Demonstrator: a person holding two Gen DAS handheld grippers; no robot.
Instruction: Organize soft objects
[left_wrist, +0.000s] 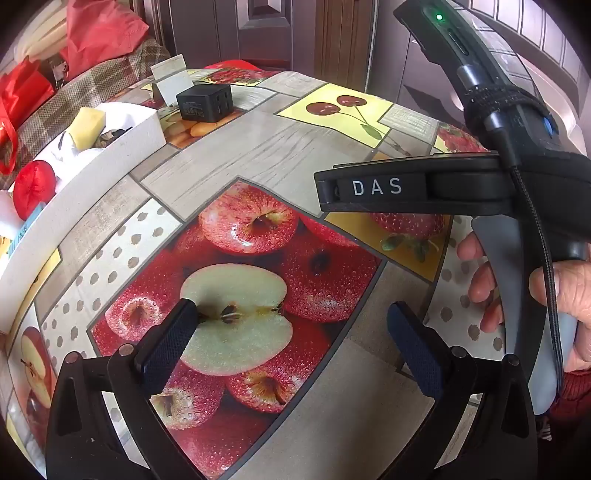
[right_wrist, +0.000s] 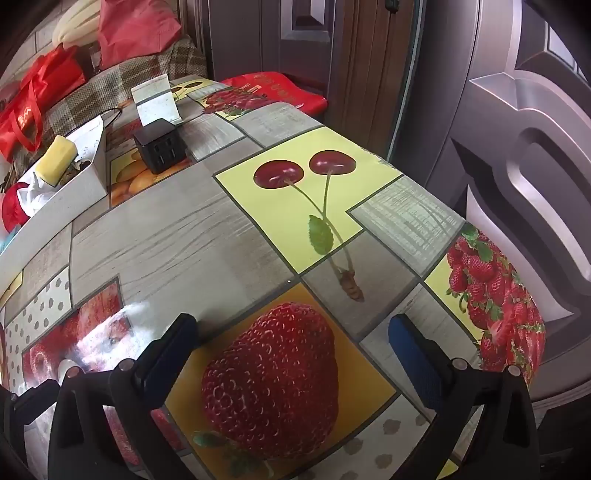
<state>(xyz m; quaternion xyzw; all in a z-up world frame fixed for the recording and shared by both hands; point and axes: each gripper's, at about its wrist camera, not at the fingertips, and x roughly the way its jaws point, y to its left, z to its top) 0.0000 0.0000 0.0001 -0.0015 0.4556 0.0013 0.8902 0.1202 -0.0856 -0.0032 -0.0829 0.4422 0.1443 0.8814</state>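
Note:
A white box (left_wrist: 92, 173) stands along the table's left side; it also shows in the right wrist view (right_wrist: 74, 195). In it lie a yellow sponge (left_wrist: 86, 125) (right_wrist: 57, 158), a red soft ball (left_wrist: 33, 188) (right_wrist: 13, 206) and white cloth (left_wrist: 122, 118). My left gripper (left_wrist: 291, 332) is open and empty, low over the printed apple picture. My right gripper (right_wrist: 295, 336) is open and empty over the printed strawberry. In the left wrist view, the right gripper's body (left_wrist: 406, 188), marked DAS, is held by a hand at the right.
A fruit-print tablecloth (right_wrist: 258, 229) covers the table. A black charger cube (left_wrist: 205, 101) (right_wrist: 159, 149) and a white card stand (right_wrist: 155, 99) sit at the far side. Red bags (right_wrist: 33, 107) and a plaid cushion lie beyond the left edge. A door (right_wrist: 517, 147) is at the right.

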